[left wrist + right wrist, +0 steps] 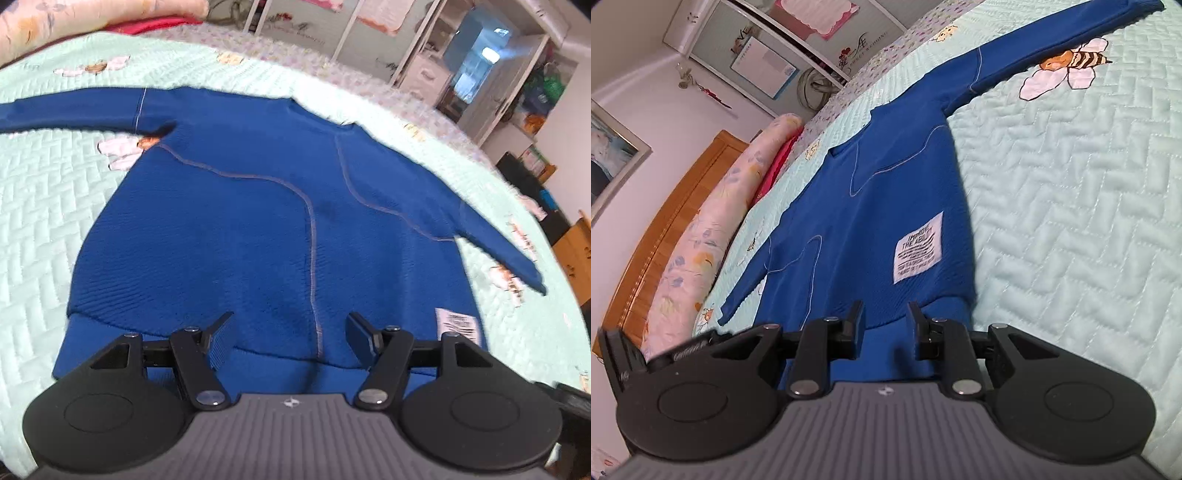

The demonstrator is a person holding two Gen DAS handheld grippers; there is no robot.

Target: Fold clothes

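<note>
Blue sweater [229, 221] lies flat across the bed's quilt [1089, 221], sleeves spread out, nothing on top of it. Bare quilt all round the hem and sides, free to pass. Rolled floral bedding [701, 236] and wooden headboard [665, 236] block the far side.

A mint quilted bedspread [1089, 229] is spread over the bed; a floral pillow [713, 229] is laid along the wooden headboard [665, 236] at its head edge.

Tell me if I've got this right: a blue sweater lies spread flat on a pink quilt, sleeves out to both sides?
Not quite: the quilt is pale mint green, not pink, as the right wrist view shows. The blue sweater does lie spread flat with sleeves out to both sides.
</note>
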